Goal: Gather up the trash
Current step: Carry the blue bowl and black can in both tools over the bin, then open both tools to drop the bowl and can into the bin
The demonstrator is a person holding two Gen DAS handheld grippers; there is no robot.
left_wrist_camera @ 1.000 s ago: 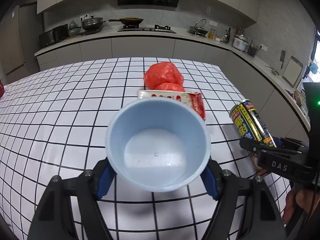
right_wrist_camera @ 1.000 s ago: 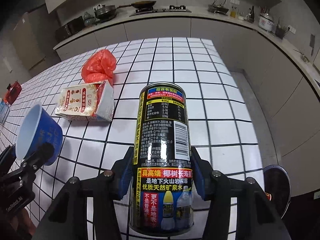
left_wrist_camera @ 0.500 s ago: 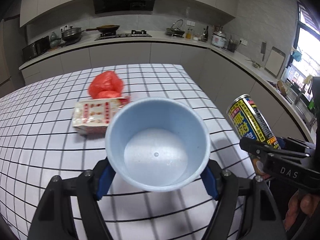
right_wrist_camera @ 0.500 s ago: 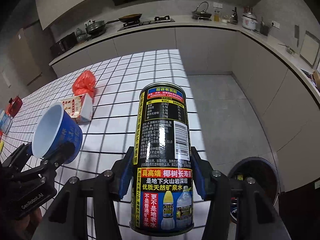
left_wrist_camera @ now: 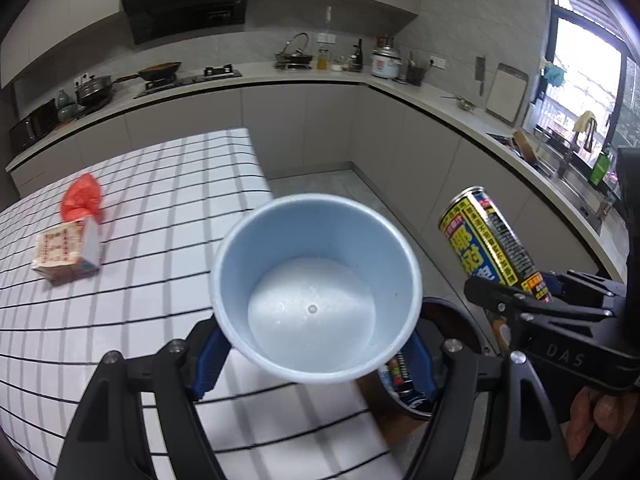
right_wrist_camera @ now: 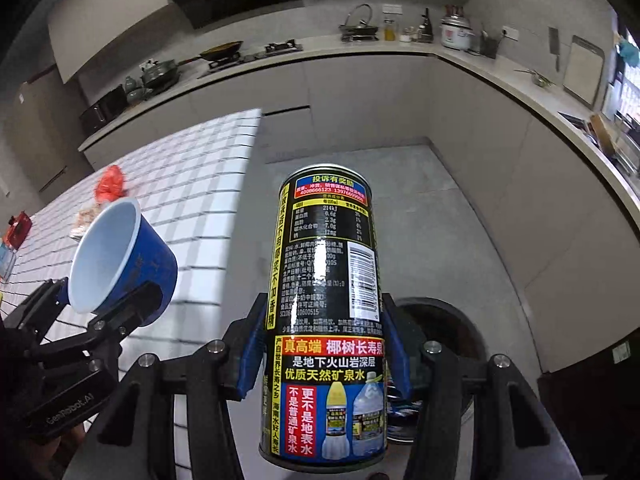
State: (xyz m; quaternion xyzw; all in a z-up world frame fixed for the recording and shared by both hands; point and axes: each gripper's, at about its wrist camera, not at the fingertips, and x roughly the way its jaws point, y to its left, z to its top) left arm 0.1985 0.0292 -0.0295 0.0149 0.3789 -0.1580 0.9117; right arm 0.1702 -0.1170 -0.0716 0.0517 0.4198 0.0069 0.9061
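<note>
Cup (left_wrist_camera: 316, 292), blue, clamped in left gripper (left_wrist_camera: 312, 354) past the checked table's (left_wrist_camera: 168, 200) edge; black can (right_wrist_camera: 326, 320) squeezed upright in right gripper (right_wrist_camera: 324, 360); both above a round trash bin (right_wrist_camera: 444, 332) on the floor, partly hidden behind them; carton (left_wrist_camera: 66, 254) and red bag (left_wrist_camera: 82, 200) lying touching on the table, well apart from both grippers.

I see a white table with a black grid (left_wrist_camera: 168, 184) and a grey kitchen counter (left_wrist_camera: 400, 84) carrying a white rice cooker (left_wrist_camera: 386, 65).
</note>
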